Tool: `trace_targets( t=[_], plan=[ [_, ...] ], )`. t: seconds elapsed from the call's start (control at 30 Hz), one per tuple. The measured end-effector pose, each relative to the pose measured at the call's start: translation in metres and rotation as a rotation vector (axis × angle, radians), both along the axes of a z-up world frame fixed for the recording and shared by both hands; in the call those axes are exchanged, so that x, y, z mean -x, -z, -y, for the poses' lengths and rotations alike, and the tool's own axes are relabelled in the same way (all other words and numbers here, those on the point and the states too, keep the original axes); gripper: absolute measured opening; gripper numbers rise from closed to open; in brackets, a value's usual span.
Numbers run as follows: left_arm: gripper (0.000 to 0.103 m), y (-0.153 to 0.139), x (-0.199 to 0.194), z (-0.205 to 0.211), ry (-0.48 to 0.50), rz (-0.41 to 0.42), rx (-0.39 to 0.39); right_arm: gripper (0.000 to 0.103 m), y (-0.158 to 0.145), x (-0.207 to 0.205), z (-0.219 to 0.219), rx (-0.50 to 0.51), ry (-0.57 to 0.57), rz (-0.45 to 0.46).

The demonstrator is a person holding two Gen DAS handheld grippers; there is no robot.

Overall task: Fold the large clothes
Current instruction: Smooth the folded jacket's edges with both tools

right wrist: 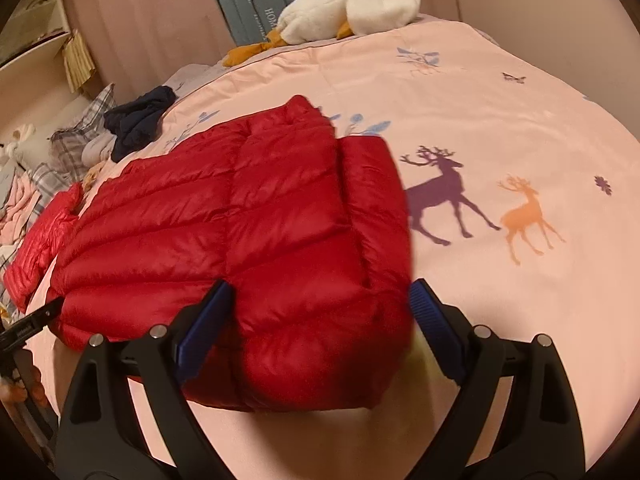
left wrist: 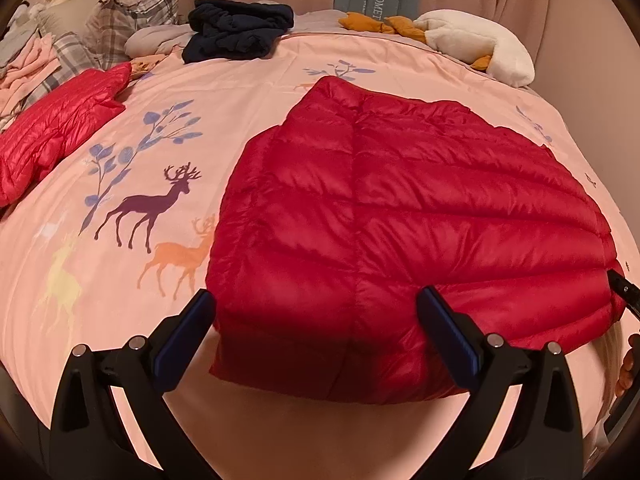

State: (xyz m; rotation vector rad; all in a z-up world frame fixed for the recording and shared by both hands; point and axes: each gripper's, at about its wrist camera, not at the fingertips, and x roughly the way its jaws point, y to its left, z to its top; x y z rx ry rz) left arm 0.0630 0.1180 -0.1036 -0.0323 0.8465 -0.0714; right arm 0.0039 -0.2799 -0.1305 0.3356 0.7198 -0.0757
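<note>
A red puffer jacket [left wrist: 400, 200] lies flat on the pink deer-print bedsheet [left wrist: 120, 280], sides folded in. My left gripper [left wrist: 316, 300] hovers over its near left hem, fingers spread wide and not pressing on the fabric. In the right wrist view the same jacket [right wrist: 260, 220] fills the centre. My right gripper [right wrist: 320, 288] stands open over its near right corner, with the padded edge between the blue pads [right wrist: 432, 316] but not pinched. Each gripper's black tip shows at the edge of the other's view.
A second red puffer jacket [left wrist: 52, 136] lies folded at the left. A dark navy garment [left wrist: 240, 28], plaid pillows [left wrist: 120, 12] and a pink clothes pile [left wrist: 24, 64] sit at the back left. A white plush goose [left wrist: 480, 44] lies at the far edge by the curtains.
</note>
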Motion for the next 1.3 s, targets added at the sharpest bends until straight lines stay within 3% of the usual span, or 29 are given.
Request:
trace_targets(
  t=[0.27, 0.63, 0.73, 0.83, 1.0, 1.3],
  plan=[
    [0.102, -0.008, 0.011, -0.003, 0.005, 0.016, -0.002, 0.091, -0.023, 0.01, 0.0, 0.05, 0.033, 0.064],
    [0.102, -0.02, 0.016, 0.018, 0.075, 0.06, -0.016, 0.091, -0.053, -0.018, -0.043, 0.078, -0.135, 0.157],
    [0.102, -0.015, 0.013, 0.023, 0.083, 0.05, -0.032, 0.091, -0.049, -0.034, -0.053, 0.072, -0.172, 0.13],
    [0.102, -0.009, 0.01, 0.025, 0.087, 0.035, -0.038, 0.091, -0.031, -0.057, -0.059, 0.063, -0.193, 0.037],
    [0.102, -0.009, 0.007, 0.025, 0.092, 0.028, -0.036, 0.092, -0.023, -0.067, -0.063, 0.056, -0.196, -0.007],
    [0.102, -0.044, -0.023, 0.04, 0.134, 0.12, -0.013, 0.091, -0.056, -0.074, -0.064, 0.093, -0.212, 0.068]
  ],
)
